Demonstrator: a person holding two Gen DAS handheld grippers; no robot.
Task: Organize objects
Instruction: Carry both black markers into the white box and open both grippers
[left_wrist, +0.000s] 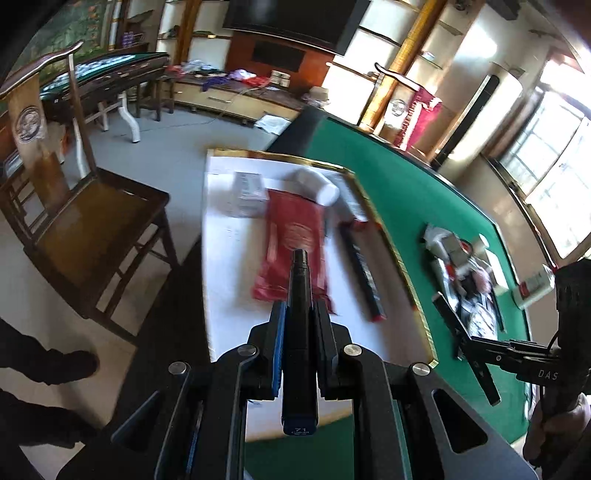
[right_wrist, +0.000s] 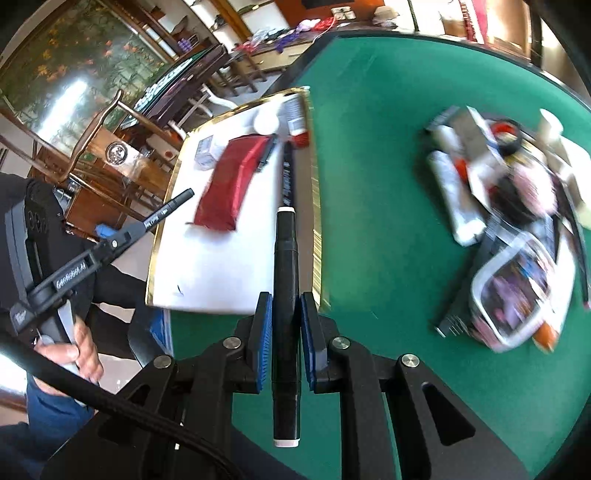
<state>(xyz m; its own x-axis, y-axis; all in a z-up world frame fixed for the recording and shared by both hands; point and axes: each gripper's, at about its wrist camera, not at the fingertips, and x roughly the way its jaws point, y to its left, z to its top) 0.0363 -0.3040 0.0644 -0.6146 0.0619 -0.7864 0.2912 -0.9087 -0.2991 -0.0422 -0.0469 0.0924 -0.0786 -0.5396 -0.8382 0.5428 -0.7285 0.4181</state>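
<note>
My left gripper (left_wrist: 299, 314) is shut on a black marker (left_wrist: 300, 332) with a blue end cap. It hovers over the near end of a white gold-edged tray (left_wrist: 229, 258). On the tray lie a red pouch (left_wrist: 295, 240), a black pen (left_wrist: 364, 273), a small white box (left_wrist: 247, 192) and a white tube (left_wrist: 317, 184). My right gripper (right_wrist: 286, 306) is shut on a black marker with white ends (right_wrist: 285, 295), over the green table (right_wrist: 369, 184) beside the tray (right_wrist: 207, 269). The left gripper with its marker (right_wrist: 170, 210) also shows in the right wrist view.
A pile of mixed objects (right_wrist: 509, 229) lies on the green felt to the right of the tray; it also shows in the left wrist view (left_wrist: 465, 280). A wooden chair (left_wrist: 81, 221) stands left of the table. The person's legs and shoe (left_wrist: 55, 365) are at lower left.
</note>
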